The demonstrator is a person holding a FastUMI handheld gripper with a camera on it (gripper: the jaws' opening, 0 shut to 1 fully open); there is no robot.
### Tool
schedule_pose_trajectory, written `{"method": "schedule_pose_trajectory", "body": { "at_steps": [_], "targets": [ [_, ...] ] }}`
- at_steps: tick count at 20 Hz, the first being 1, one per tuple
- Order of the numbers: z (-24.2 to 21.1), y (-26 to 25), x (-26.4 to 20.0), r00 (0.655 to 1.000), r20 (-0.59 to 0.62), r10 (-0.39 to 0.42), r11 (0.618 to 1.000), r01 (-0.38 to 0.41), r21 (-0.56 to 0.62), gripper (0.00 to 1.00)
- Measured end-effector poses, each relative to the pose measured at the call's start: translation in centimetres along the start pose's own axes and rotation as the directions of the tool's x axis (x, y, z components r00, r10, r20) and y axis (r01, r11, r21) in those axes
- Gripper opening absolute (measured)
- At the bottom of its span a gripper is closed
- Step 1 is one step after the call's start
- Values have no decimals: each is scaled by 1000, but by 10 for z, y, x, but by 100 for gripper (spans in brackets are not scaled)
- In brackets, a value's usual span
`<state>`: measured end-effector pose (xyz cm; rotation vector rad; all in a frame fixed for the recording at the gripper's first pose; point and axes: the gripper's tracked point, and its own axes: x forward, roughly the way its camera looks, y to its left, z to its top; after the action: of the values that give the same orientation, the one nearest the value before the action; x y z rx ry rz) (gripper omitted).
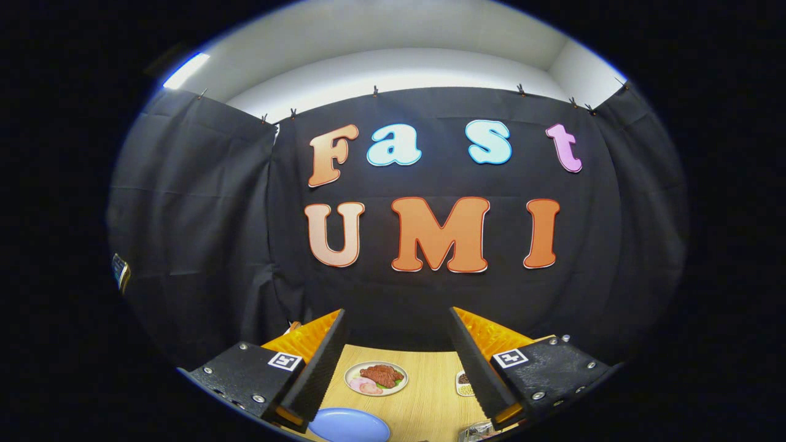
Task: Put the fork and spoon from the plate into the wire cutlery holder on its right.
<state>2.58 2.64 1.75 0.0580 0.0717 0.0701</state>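
Booth interior, seen from the gripper (398, 319) held high and angled toward the back wall.

Far left, on the dark cloth wall (202, 233), a small tag or badge (120, 270) hangs at the edge; any writing on it is too small to read. Above it a bright ceiling light strip (186, 70) shows against the pale ceiling. Small clips (375, 91) pin the cloth along its top edge.

Left finger (319, 362): a square black-and-white marker (285, 361) sits on its mount, a coded pattern with no readable words. Jaws stand wide apart, nothing between them, nothing touched.

Between the fingers, below, lies a light wooden table (424, 393). Nearest, close to the left finger's base, is a blue plate (349, 425), partly cut off; the fork and spoon cannot be made out on the part visible. Beyond it, roughly midway between the fingers, is a round dish of food (376, 377), with brownish pieces, something pink and a bit of green.

By the right finger (476, 362), partly hidden behind it, is a small tray (464, 383) with dark and yellowish contents. Nearer, at that finger's base, a bit of shiny metal (478, 431) shows, possibly the wire cutlery holder; too little is visible to tell.

The right finger's mount carries a matching square marker (511, 358), also wordless.
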Motion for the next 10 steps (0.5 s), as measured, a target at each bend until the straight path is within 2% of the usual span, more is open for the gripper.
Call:
{"method": "schedule_pose_trajectory", "body": {
  "at_steps": [10],
  "targets": [
    [8,2,-3,999,30,-16,1000,16,-6,97]
  ]
}}
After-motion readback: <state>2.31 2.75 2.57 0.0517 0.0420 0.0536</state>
